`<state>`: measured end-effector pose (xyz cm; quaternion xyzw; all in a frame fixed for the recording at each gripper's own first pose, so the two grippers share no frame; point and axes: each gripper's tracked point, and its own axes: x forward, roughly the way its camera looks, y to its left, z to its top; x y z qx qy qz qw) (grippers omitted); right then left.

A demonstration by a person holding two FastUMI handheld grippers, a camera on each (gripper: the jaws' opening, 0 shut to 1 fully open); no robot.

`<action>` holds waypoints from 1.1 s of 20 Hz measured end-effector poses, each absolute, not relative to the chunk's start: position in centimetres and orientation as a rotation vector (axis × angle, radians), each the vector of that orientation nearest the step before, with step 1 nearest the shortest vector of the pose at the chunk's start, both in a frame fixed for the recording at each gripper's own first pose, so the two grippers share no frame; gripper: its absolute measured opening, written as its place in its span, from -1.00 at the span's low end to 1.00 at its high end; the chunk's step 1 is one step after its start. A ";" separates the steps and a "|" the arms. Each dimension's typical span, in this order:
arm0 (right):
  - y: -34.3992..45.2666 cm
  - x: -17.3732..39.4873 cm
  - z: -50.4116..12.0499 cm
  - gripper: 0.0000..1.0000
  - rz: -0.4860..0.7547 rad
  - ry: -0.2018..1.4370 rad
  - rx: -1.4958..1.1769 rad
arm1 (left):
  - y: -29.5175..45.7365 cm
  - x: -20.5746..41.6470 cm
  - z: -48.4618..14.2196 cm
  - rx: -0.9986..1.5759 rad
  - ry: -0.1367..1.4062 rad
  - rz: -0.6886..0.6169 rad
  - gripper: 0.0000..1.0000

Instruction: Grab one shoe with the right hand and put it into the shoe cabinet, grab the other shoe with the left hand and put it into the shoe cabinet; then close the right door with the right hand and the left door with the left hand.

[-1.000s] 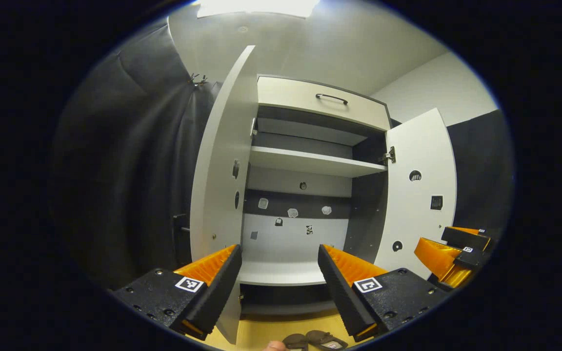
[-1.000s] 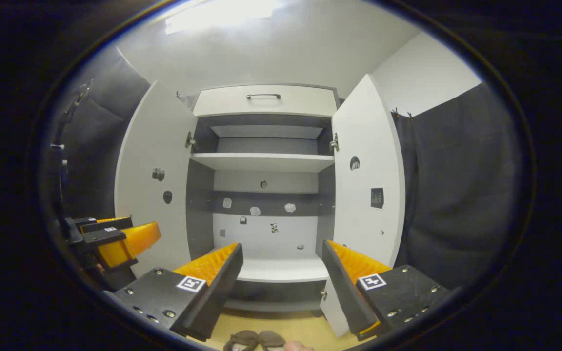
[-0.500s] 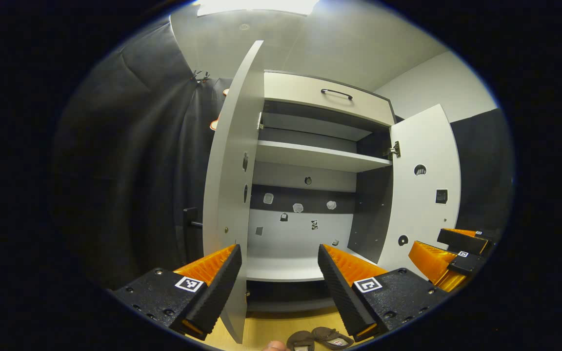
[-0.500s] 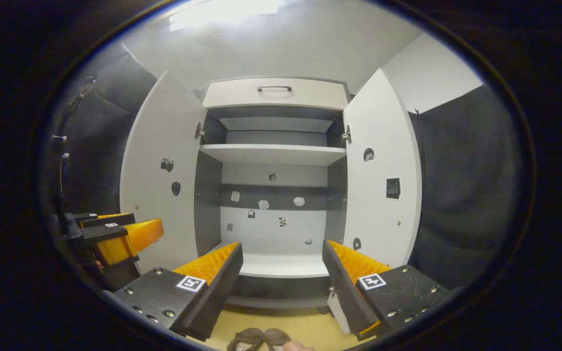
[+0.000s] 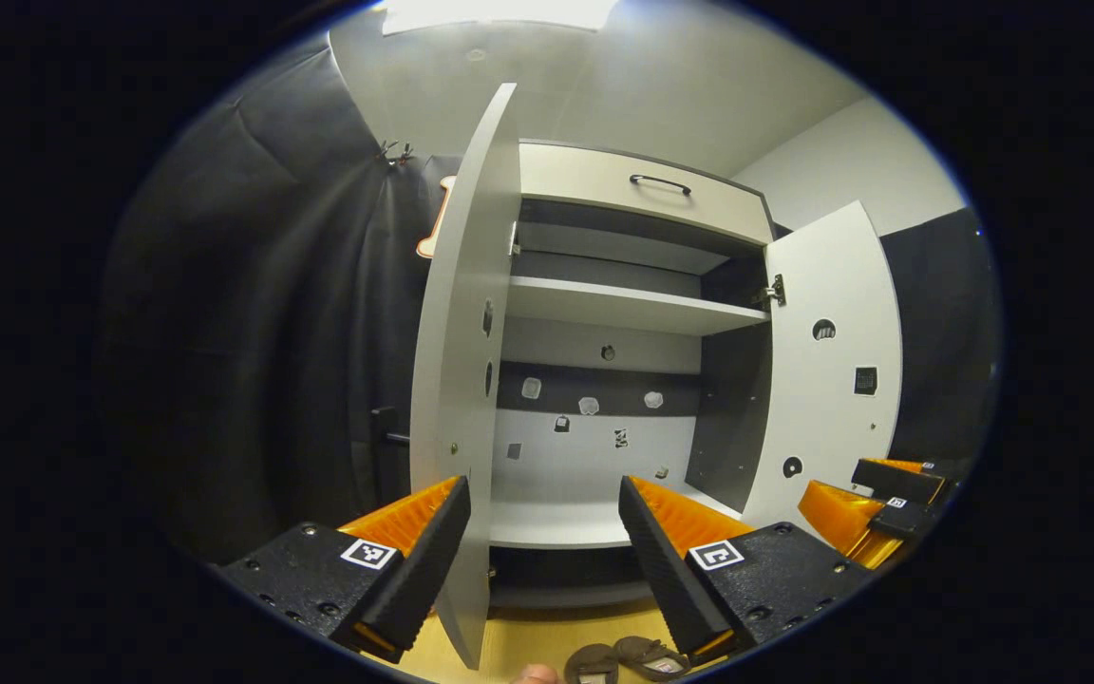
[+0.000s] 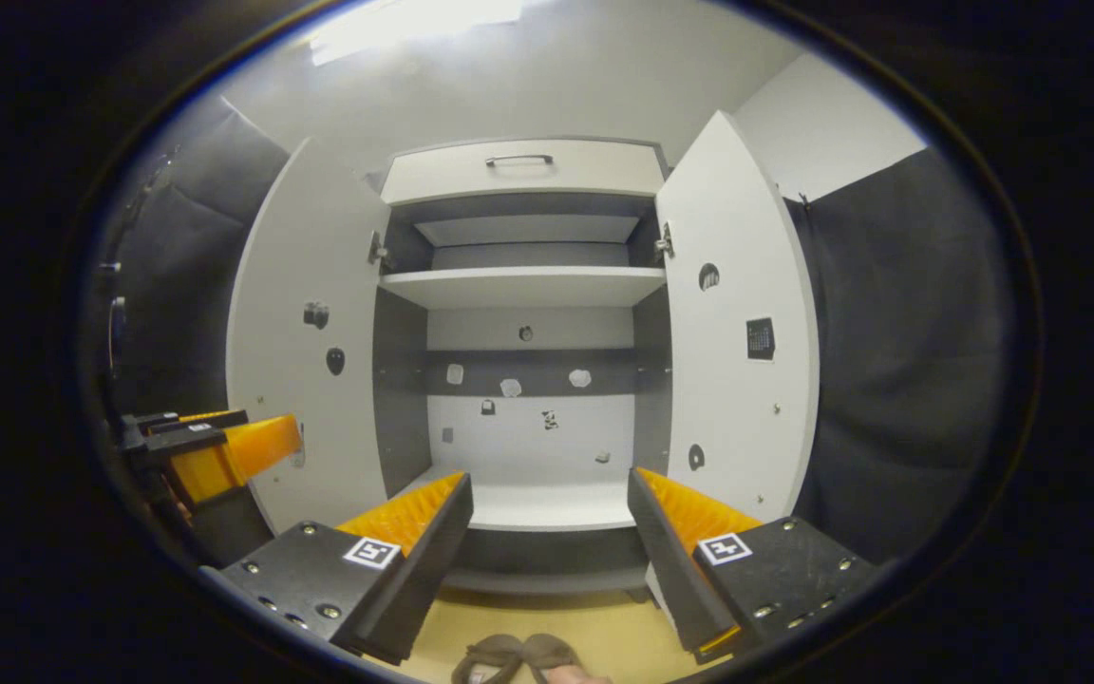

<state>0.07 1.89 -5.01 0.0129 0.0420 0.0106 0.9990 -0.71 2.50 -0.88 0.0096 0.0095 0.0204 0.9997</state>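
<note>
A pair of brown slip-on shoes (image 6: 517, 655) lies side by side on the yellow wooden floor (image 6: 604, 635) before the open white shoe cabinet (image 6: 528, 508), below both raised tools. The left gripper (image 5: 539, 541) and right gripper (image 6: 547, 541) gape wide, empty; the right looks likelier nearer. Long axis unclear.

The two shoes (image 6: 518, 657) are cut off by the bottom edge, and the cabinet's small stickers (image 6: 510, 388) are too small to tell.
</note>
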 end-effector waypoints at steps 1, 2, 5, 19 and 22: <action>1.7 0.0 -6.2 0.96 0.016 0.098 0.022 | 2.5 -0.7 -0.9 0.017 0.018 0.043 0.92; 1.4 0.0 -7.3 0.96 0.013 0.102 0.018 | 2.5 -0.7 -0.9 0.014 0.022 0.044 0.92; 1.0 -0.4 -12.2 0.94 0.007 0.177 0.018 | 2.8 -0.9 -1.3 0.017 0.029 0.052 0.92; 2.0 -6.0 -38.9 0.96 0.052 0.752 -0.064 | 4.7 -1.8 -1.9 0.031 0.047 0.080 0.92; 2.8 -6.8 -42.4 0.71 0.092 0.831 -0.091 | 5.3 -2.1 -2.2 0.029 0.057 0.093 0.92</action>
